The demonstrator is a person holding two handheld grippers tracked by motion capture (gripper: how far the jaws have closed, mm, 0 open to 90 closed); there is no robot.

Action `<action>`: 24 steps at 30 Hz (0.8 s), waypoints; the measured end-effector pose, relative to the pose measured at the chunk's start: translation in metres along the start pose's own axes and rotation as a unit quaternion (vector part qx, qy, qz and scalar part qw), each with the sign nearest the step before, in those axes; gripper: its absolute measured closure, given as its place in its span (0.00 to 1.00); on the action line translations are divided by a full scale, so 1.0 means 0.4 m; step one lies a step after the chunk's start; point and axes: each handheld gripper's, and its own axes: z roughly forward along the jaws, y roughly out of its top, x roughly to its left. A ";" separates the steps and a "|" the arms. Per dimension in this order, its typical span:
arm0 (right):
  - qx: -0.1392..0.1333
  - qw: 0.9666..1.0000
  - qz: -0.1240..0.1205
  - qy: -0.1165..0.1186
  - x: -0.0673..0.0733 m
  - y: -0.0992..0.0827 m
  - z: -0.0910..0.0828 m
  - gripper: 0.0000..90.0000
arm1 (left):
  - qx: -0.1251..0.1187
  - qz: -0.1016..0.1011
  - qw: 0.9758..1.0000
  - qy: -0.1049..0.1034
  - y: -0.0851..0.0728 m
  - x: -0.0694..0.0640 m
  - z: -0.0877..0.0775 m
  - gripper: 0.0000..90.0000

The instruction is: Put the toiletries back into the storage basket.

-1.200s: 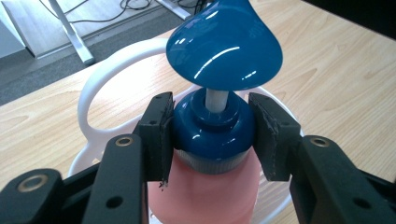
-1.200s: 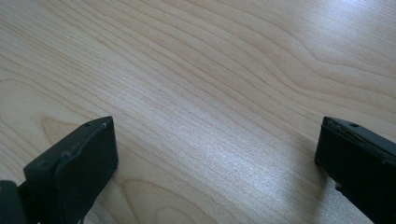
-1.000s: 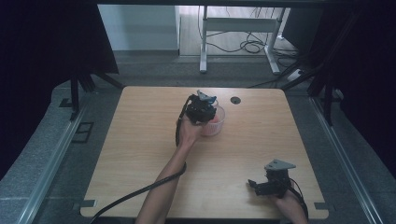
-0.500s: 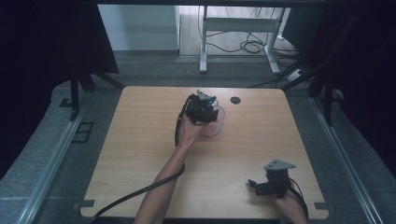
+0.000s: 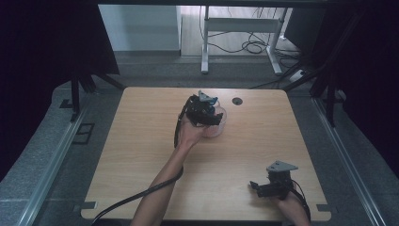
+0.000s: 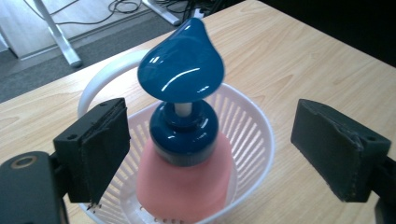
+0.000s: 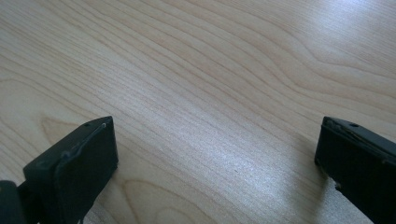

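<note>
I am holding my left gripper (image 5: 205,111) out over the far middle of the table (image 5: 141,155), my forearm stretching up from the near edge with the cable trailing beside it. From the high view I am only making out a pale basket (image 5: 217,123) tucked under the gripper, its contents hidden by the tool. The left gripper view is giving me what the high view cannot: a white slotted basket (image 6: 247,135) with a hoop handle, and standing upright inside it a pink bottle (image 6: 187,182) with a dark blue collar and a blue teardrop pump (image 6: 182,70) on top. My jaws have just been opening and are now standing spread wide, one on each side of the pump collar, with clear air between each pad and the bottle, so I am gripping nothing. The bottle is sitting in the basket just ahead of and below my pads.

Over at the near right corner I am resting my right gripper (image 5: 269,184) low by the table edge, well apart from the basket. The right gripper view is showing its two pads spread far apart with bare wood grain between them.
</note>
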 end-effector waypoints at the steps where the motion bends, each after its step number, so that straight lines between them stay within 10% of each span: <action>1: 0.000 1.000 0.000 0.000 0.000 0.000 0.000 0.00 | -0.001 0.000 1.000 -0.003 0.001 -0.001 -0.003 0.12; 24: 0.000 1.000 -0.001 0.000 0.000 0.000 0.000 0.00 | -0.011 0.008 1.000 -0.014 0.008 0.000 -0.068 0.12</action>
